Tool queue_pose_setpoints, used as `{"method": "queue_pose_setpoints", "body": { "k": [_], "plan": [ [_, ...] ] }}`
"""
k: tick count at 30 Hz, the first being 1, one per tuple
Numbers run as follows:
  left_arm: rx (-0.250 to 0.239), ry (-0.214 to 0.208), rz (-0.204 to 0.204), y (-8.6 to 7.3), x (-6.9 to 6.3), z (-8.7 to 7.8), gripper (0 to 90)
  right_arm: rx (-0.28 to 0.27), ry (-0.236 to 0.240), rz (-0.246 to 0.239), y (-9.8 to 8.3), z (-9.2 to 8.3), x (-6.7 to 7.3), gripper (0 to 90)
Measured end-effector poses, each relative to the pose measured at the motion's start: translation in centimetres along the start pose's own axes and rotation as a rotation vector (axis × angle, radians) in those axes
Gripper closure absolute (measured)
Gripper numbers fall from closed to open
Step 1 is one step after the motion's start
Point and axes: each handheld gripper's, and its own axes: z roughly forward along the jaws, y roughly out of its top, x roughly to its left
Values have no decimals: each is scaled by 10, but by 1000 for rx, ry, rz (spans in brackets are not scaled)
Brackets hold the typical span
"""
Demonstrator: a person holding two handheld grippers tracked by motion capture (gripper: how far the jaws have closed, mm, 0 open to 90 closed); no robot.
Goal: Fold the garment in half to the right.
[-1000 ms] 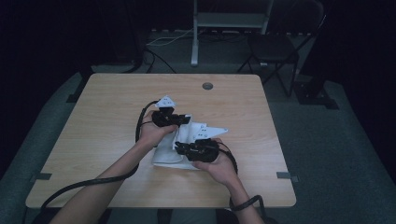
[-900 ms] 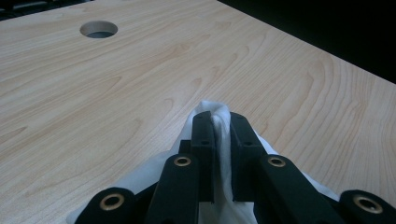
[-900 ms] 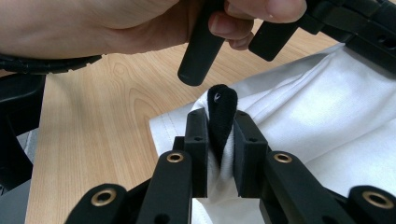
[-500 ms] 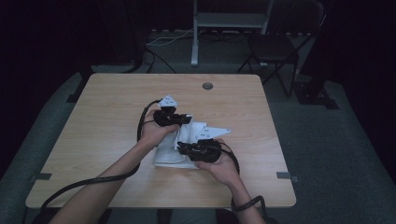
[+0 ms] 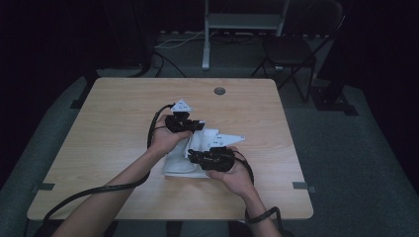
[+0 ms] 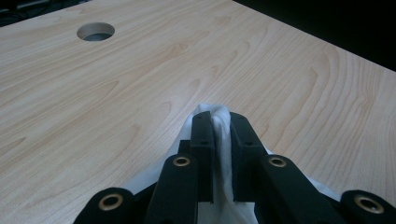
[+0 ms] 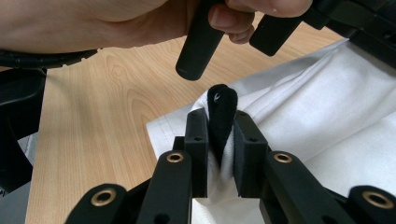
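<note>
We've got the white cloth point(image 5: 179, 163) lying mid-table point(image 5: 99, 128), near the front edge. Our left gripper point(image 6: 218, 122) is clamped tight on a bunched fold of it; right gripper point(image 7: 222, 122) likewise, pinching cloth w/ a black strip point(image 7: 221, 112).

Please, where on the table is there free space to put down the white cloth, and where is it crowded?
Bare wood lies left of the left gripper toward the table edge, at the far side round the cable hole, and right of the right gripper. The near middle is crowded: both grippers pinch the white cloth there.
</note>
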Motion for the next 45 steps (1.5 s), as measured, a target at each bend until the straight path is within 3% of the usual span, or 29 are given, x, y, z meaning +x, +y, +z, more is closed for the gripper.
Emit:
{"method": "queue_pose_setpoints", "body": {
  "k": [45],
  "plan": [
    [46, 31, 43, 17, -9, 14, 823, -37, -24, 14, 0, -17, -9, 786]
  ]
}}
